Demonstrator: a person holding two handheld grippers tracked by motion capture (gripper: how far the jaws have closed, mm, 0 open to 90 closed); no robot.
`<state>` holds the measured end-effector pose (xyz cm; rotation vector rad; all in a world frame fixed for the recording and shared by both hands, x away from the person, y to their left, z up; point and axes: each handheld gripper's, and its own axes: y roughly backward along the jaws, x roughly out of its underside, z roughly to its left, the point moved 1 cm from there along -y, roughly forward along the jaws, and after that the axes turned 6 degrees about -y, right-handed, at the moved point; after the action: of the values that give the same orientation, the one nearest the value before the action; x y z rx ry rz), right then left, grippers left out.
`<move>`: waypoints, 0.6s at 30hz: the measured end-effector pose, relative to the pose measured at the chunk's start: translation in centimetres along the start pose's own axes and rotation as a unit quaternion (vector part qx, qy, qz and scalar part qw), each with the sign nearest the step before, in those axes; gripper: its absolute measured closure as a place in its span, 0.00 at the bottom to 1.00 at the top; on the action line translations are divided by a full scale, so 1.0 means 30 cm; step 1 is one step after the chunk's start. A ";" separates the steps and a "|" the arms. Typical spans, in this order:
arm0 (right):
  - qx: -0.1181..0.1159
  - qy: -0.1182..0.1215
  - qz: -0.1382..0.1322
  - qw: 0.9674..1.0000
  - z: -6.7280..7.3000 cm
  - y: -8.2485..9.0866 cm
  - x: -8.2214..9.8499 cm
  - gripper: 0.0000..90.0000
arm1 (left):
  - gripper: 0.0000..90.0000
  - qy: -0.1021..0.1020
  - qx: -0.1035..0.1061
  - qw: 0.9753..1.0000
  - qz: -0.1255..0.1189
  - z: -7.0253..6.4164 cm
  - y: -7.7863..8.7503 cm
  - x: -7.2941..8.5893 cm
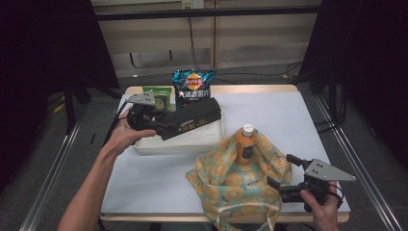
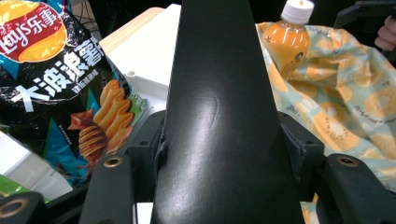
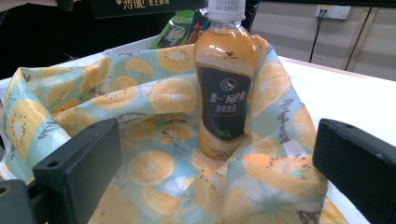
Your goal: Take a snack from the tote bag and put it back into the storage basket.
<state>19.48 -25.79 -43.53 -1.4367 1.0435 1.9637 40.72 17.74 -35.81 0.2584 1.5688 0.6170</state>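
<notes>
In the high view, a long black box (image 1: 195, 121) is clamped in the left gripper (image 1: 161, 126) and held over the white tray (image 1: 179, 144), up and to the left of the fruit-print bag (image 1: 240, 180). The right gripper (image 1: 281, 175) is held spread at the bag's right edge.

In the left gripper view, the black box (image 2: 224, 112) is seen gripped between the jaws, with the chip packet (image 2: 60, 84) left of it.

In the right gripper view, an orange drink bottle (image 3: 226, 88) stands upright in the bag (image 3: 154, 154), and the jaws are seen apart with only cloth between them.
</notes>
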 end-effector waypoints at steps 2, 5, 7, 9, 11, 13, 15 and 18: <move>-0.001 0.000 0.000 1.000 0.001 0.000 0.001 0.01 | 0.48 0.001 -0.001 1.000 0.005 0.006 -0.005 0.006; 0.000 0.001 0.002 1.000 -0.003 -0.002 0.002 0.01 | 0.48 0.003 0.000 1.000 0.008 0.014 -0.018 0.014; 0.000 -0.001 0.002 1.000 -0.004 -0.002 0.004 0.01 | 0.48 0.005 0.001 1.000 0.011 0.018 -0.023 0.017; -0.001 0.001 0.002 1.000 -0.003 -0.001 0.004 0.01 | 0.48 0.002 0.001 1.000 0.014 0.022 -0.025 0.018; -0.002 0.000 0.002 1.000 -0.003 -0.002 0.004 0.01 | 0.48 0.005 0.000 1.000 0.014 0.025 -0.028 0.019; -0.002 0.000 0.002 1.000 -0.004 -0.003 0.004 0.01 | 0.48 0.001 0.003 1.000 0.017 0.029 -0.032 0.022; -0.002 -0.001 0.003 1.000 -0.004 -0.002 0.004 0.01 | 0.48 0.004 0.005 1.000 0.020 0.036 -0.037 0.028; -0.002 -0.001 0.003 1.000 -0.006 -0.002 0.004 0.01 | 0.48 0.007 -0.003 1.000 0.026 0.045 -0.046 0.035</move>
<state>19.58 -25.90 -43.69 -1.4347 1.0453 1.9717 42.21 17.46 -37.42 0.2931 1.5785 0.6654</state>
